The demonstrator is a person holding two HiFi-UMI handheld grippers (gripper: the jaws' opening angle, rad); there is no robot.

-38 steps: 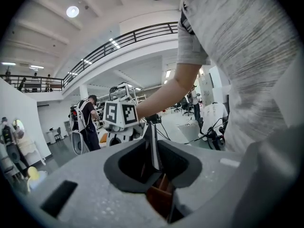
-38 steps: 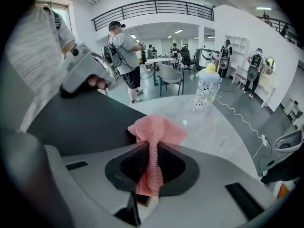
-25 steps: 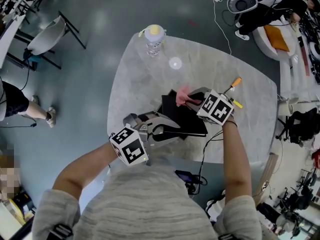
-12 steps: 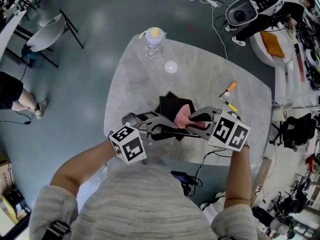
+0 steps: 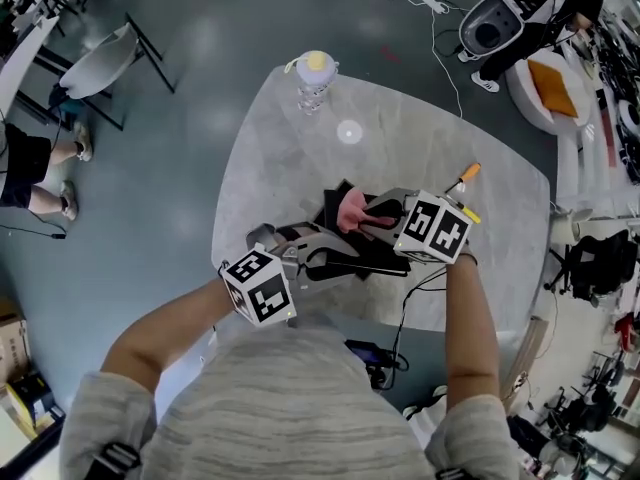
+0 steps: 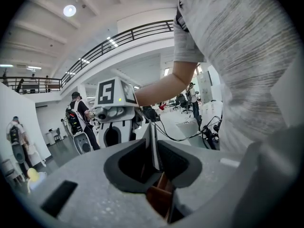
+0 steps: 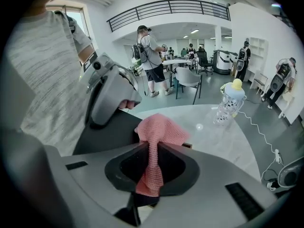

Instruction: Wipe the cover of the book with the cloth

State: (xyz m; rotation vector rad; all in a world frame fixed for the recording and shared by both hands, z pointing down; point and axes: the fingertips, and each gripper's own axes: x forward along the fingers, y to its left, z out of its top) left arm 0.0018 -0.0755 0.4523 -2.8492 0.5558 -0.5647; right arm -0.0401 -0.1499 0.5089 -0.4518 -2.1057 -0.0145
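— Where's the thing being cleaned?

— The flat black book (image 7: 111, 132) sits on the grey marbled desk (image 5: 290, 158), about 6 o'clock from the desk's middle, close to the person.

— Who's got hold of it?

— The left tool (image 6: 153, 148). Its jaws are pinched on the book's thin edge, at the book's 8 o'clock side. In the left gripper view that edge runs straight between the pads.

— And the other one?

— The right tool (image 7: 151, 148) comes in from the book's 4 o'clock side, pointing steeply down. Its jaws are pressed together on a pink knitted cloth (image 7: 159, 129). A strip hangs down between them, and a bunched tuft sticks out past the tips, over the cover. I can't tell from here whether the tuft actually presses on the cover.

— Anything else on the desk?

— A clear baby bottle with a yellow cap (image 5: 313, 76) stands upright at 11 o'clock, near the far edge and well apart from the book. A slim orange-tipped stick (image 5: 466, 176) lies at 3 o'clock, just beyond the right tool's marker cube. It's too small for me to name.
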